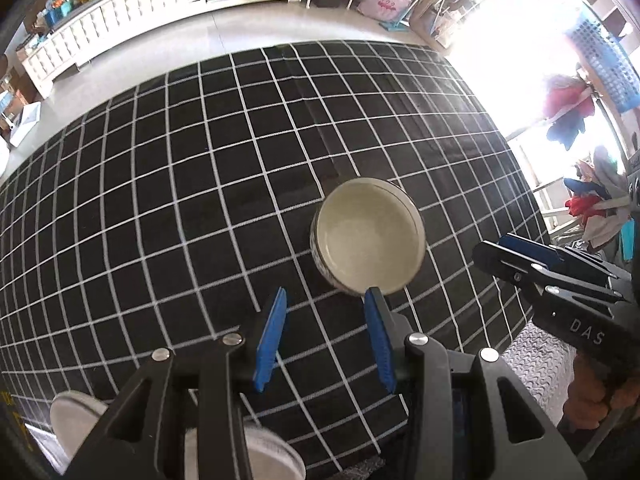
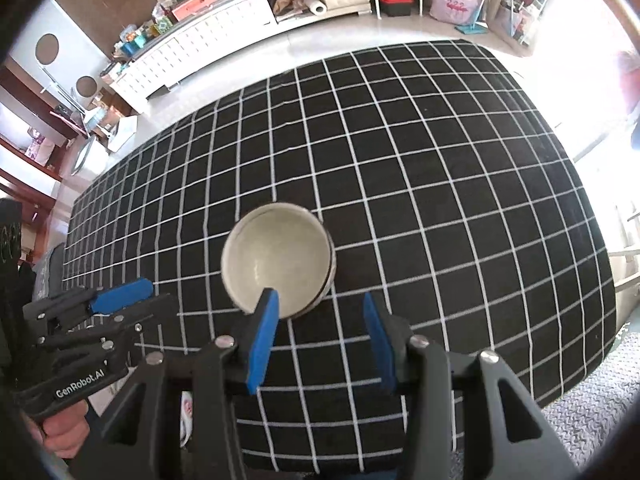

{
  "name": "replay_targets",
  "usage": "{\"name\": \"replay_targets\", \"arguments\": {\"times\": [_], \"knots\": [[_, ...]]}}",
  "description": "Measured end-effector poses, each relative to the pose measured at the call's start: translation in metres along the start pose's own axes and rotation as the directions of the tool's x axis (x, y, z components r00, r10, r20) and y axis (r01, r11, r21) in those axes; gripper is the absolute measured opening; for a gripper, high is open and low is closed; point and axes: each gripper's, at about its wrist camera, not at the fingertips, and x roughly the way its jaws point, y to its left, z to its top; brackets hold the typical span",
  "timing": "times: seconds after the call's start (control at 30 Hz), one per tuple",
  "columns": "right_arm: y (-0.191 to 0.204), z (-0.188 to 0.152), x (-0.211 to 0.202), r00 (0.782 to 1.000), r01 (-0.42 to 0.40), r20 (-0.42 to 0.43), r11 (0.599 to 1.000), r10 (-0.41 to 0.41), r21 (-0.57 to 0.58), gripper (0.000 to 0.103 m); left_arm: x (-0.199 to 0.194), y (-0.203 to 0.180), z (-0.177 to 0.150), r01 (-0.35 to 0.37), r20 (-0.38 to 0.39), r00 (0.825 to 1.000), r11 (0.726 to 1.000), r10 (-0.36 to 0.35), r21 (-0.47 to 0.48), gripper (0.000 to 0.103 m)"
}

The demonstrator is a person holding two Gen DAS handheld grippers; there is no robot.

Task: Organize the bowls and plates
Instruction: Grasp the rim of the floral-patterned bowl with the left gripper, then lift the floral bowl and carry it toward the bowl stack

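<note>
A pale cream bowl [image 1: 368,236] with a dark patterned outside stands upright on the black grid tablecloth [image 1: 200,200]; its rim looks doubled, as if bowls are stacked. It also shows in the right wrist view [image 2: 278,258]. My left gripper [image 1: 326,300] is open and empty, just short of the bowl's near rim. My right gripper [image 2: 318,304] is open and empty, its left finger over the bowl's near rim. Each gripper shows in the other's view, the right [image 1: 520,250] and the left [image 2: 120,292].
The table's right edge [image 1: 520,312] and near edge drop to a grey mat. A pale round plate-like object [image 1: 76,416] shows below the near edge at lower left. A white cabinet [image 2: 200,36] and clutter stand beyond the far edge.
</note>
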Motion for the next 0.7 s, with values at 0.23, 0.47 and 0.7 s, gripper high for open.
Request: {"name": "replay_targets", "arguments": {"times": [0.23, 0.47, 0.7], "knots": [[-0.004, 0.016, 0.036, 0.998, -0.028, -0.050, 1.000, 0.028, 0.014, 0.049, 0.034, 0.002, 0.023, -0.006, -0.020, 1.000, 1.000, 0.007, 0.007, 0.038], [-0.012, 0.021, 0.049, 0.999, 0.026, -0.044, 0.999, -0.025, 0.019, 0.041, 0.062, 0.001, 0.034, -0.019, -0.051, 0.998, 0.999, 0.021, 0.029, 0.029], [-0.013, 0.017, 0.059, 0.998, 0.017, -0.058, 1.000, -0.016, 0.002, 0.022, 0.077, -0.006, 0.034, -0.033, -0.060, 0.998, 0.999, 0.035, 0.041, 0.021]]}}
